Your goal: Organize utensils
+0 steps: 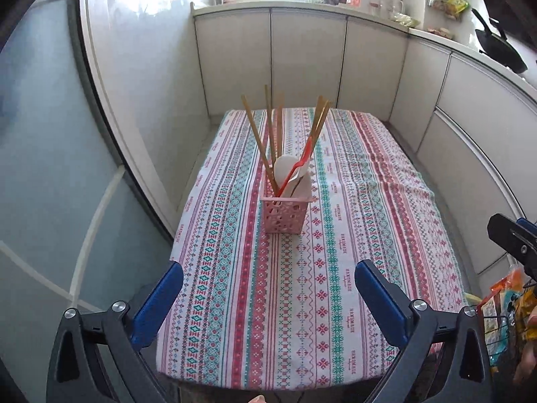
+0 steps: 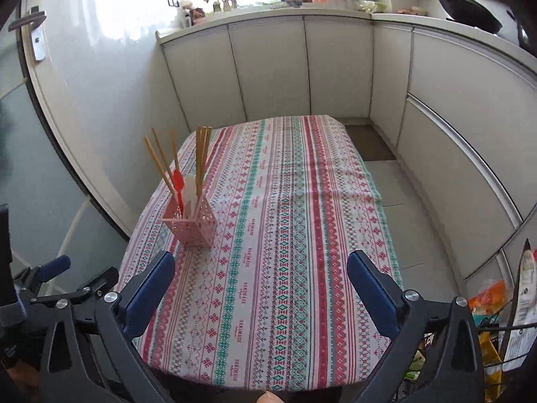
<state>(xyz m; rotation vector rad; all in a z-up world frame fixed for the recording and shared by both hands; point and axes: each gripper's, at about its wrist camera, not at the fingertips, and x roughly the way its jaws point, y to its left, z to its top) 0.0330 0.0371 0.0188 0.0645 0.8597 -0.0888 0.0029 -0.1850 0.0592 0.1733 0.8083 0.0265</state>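
Observation:
A pink perforated utensil basket (image 1: 284,214) stands upright on the patterned tablecloth (image 1: 352,235). It holds several wooden chopsticks (image 1: 258,134), white spoons (image 1: 289,175) and a red utensil (image 1: 302,163). The basket also shows in the right wrist view (image 2: 192,224), left of centre. My left gripper (image 1: 268,288) is open and empty, held above the table's near edge, well short of the basket. My right gripper (image 2: 261,282) is open and empty, above the near edge to the right of the basket. The right gripper's body shows at the left wrist view's right edge (image 1: 513,235).
White kitchen cabinets (image 2: 275,67) wrap the far and right sides. A glass door (image 1: 40,168) stands left. A wire rack with snack packets (image 2: 500,322) sits at the near right. A black pan (image 1: 496,47) rests on the counter.

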